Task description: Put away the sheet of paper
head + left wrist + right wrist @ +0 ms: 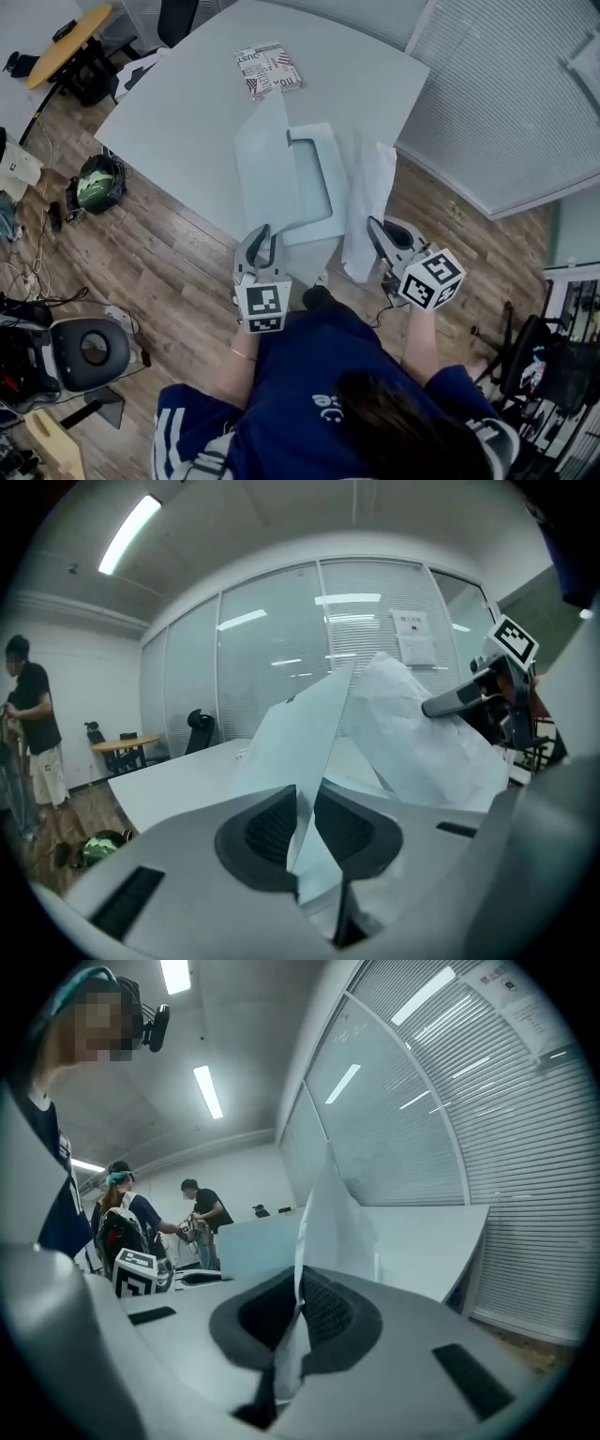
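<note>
At near edge of bench [187, 112]: right gripper [377, 228] clenched on sheet of paper [368, 192], held upright off bench, long axis running away from person. Left gripper [263, 234] clamped on raised folder cover [262, 155], just left of sheet. Open folder pocket [314, 178] lying between both grippers. Probably next: swing sheet leftward under cover; right hand nearer.

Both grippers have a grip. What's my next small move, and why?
Probably swing the right gripper leftward and feed the white sheet under the cover. The left gripper pinches that cover and holds it up off the blue folder, so the folder is open, and the sheet is clamped just beside it.
</note>
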`<state>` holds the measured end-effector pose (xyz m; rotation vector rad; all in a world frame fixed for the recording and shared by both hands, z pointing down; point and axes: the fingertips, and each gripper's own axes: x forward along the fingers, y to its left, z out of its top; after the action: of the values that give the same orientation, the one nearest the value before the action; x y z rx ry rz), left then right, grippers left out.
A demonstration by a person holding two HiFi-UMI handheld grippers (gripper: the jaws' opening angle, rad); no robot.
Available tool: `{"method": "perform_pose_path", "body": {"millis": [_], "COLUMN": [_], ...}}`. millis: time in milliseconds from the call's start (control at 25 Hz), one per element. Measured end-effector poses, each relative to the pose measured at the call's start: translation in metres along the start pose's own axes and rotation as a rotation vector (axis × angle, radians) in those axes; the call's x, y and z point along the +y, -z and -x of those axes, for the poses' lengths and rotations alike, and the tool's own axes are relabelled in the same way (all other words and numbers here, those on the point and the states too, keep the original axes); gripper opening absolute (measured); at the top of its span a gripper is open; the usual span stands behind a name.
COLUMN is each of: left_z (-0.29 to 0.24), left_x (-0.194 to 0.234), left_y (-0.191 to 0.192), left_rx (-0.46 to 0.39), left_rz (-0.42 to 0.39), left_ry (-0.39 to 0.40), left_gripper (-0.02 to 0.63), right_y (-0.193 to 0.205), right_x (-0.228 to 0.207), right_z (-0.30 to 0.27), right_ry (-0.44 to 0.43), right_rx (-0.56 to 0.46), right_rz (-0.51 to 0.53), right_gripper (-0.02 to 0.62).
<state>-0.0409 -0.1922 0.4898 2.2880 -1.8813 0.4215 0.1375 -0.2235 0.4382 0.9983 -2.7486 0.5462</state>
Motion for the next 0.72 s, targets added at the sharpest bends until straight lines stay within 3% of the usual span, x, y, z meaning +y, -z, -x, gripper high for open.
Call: {"method": "perform_pose_path", "body": {"millis": [200, 480, 720], "left_z": [0.011, 0.023, 0.039], "left_x": [0.029, 0.075, 0.105], "left_y": [0.004, 0.016, 0.035], "left_rx": [-0.068, -0.114, -0.108], "left_rz": [0.251, 0.495, 0.603], "left_ry": [-0.026, -0.181, -0.306], "left_gripper": [0.06, 0.037, 0.028], "right_y": [-0.009, -0.028, -0.034], "right_x": [0.019, 0.033, 0.045], "right_z": [-0.025, -0.05, -0.072], "right_ry": [-0.123, -0.243, -0.311], "right_rx": [0.054, 0.053, 0.076], "right_rz": [0.014, 0.003, -0.021], "right_gripper": [0.008, 0.008, 0.008]}}
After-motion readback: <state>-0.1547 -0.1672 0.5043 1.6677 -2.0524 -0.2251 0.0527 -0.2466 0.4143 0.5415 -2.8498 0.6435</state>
